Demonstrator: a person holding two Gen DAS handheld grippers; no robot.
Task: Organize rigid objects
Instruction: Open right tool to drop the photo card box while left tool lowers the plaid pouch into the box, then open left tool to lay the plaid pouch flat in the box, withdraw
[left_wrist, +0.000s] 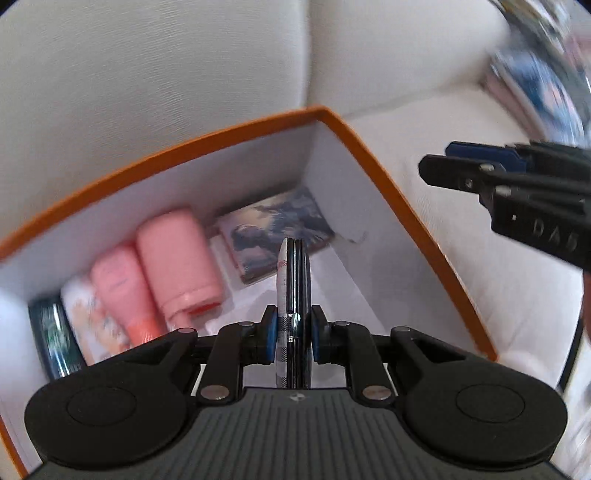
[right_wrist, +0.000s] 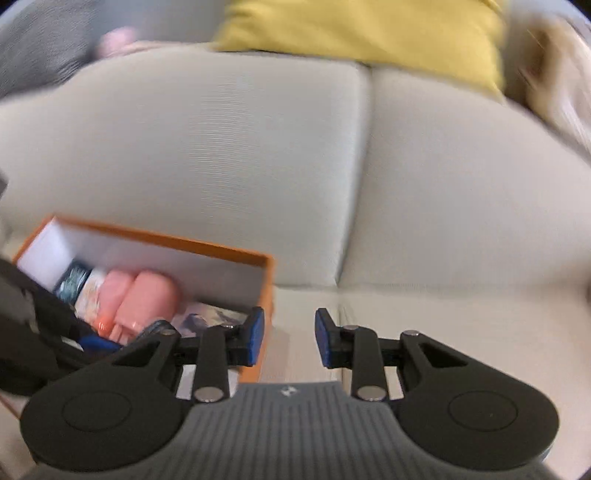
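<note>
Left gripper: clamped on a thin disc (edge-on), above the orange box.
Right gripper: jaws apart, empty.

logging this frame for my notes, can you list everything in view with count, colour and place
box: 1, orange outside and white inside, on the sofa
bottles: 2, pink, lying side by side in the box
picture card: 1, blue and white, flat in the box's far corner
can: 1, dark green, at the box's left end
flat disc: 1, plaid and dark, on edge over the box
sofa: 1, pale grey
pillow: 1, yellow, on the sofa back
left claw: shut on the flat disc
right claw: open, empty
</note>
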